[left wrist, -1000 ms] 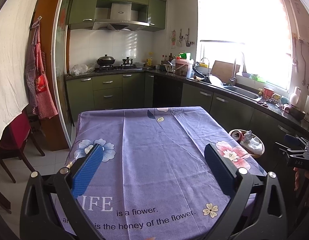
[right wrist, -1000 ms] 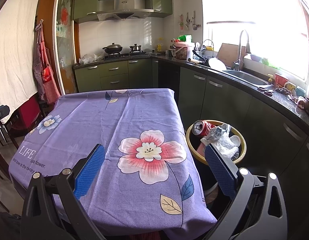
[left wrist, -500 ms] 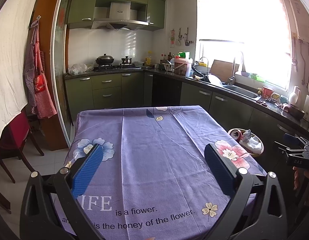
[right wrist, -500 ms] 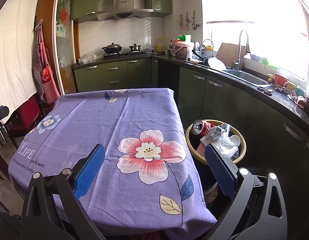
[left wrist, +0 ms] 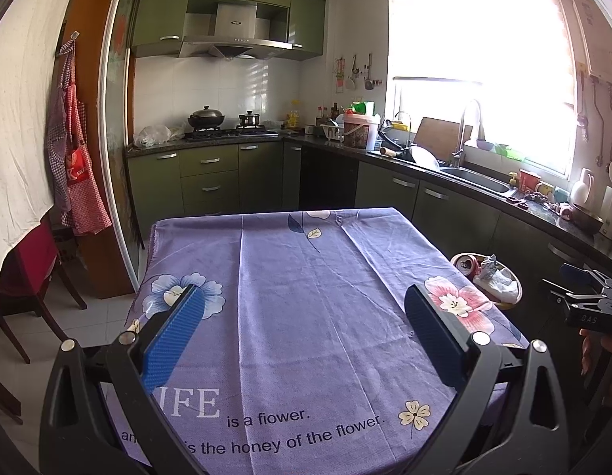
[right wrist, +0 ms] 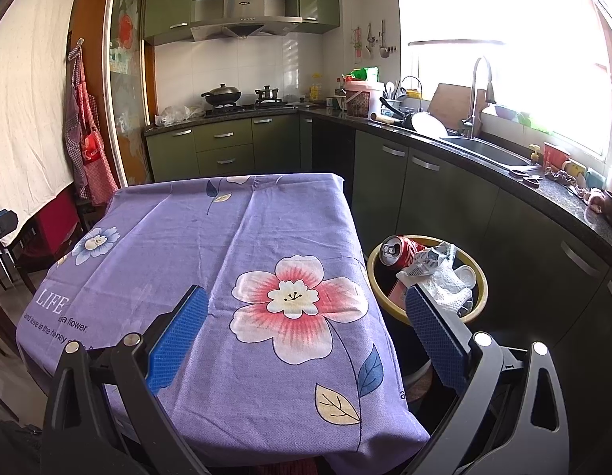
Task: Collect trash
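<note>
Both tongs, left (left wrist: 304,322) and right (right wrist: 304,322), wide and empty above bare purple-clothed bench (right wrist: 242,229); can (right wrist: 399,249) and wrappers (right wrist: 438,273) already binned in yellow-rimmed bin (right wrist: 375,273), lower right; collecting apparently done.

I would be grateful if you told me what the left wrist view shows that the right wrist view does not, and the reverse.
Only the left wrist view shows the right claw from outside, at the frame's right edge, and a white jug on the counter. Only the right wrist view shows inside the yellow-rimmed bin: the white lid beside the crumpled tissue. Both show the purple flowered tablecloth bare of trash, the red soda can in the bin, and open, empty blue-padded fingers.
</note>
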`<state>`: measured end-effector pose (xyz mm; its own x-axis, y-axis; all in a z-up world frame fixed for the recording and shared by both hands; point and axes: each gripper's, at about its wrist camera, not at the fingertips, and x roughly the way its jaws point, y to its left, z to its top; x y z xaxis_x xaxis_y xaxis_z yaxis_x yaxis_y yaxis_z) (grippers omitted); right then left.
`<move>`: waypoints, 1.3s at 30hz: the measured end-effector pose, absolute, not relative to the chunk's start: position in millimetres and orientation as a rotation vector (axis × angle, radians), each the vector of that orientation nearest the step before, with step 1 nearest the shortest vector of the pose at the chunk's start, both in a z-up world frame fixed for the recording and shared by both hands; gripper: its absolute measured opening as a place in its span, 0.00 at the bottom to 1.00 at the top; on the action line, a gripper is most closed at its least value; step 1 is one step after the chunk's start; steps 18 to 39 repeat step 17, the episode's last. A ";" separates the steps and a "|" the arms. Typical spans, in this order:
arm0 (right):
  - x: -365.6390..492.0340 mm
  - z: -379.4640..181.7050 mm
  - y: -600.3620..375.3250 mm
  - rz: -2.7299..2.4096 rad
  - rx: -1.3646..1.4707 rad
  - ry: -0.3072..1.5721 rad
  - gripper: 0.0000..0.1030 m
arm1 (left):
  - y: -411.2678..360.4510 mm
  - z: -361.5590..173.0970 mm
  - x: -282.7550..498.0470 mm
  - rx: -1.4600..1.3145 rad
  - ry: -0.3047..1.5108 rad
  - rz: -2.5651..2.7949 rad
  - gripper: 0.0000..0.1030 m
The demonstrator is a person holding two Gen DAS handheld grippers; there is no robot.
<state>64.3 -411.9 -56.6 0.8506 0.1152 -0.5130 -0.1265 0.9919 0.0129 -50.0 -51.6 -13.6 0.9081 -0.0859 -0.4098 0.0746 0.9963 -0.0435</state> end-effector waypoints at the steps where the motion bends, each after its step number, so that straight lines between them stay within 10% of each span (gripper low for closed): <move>1: 64.1 -56.4 -411.9 0.127 -0.022 0.539 0.95 | -52.0 -13.6 -50.7 -0.025 0.417 -0.078 0.94; 39: 75.1 -66.7 -411.2 0.124 -0.032 0.570 0.95 | -47.3 -24.2 -21.8 -0.036 0.517 -0.092 0.94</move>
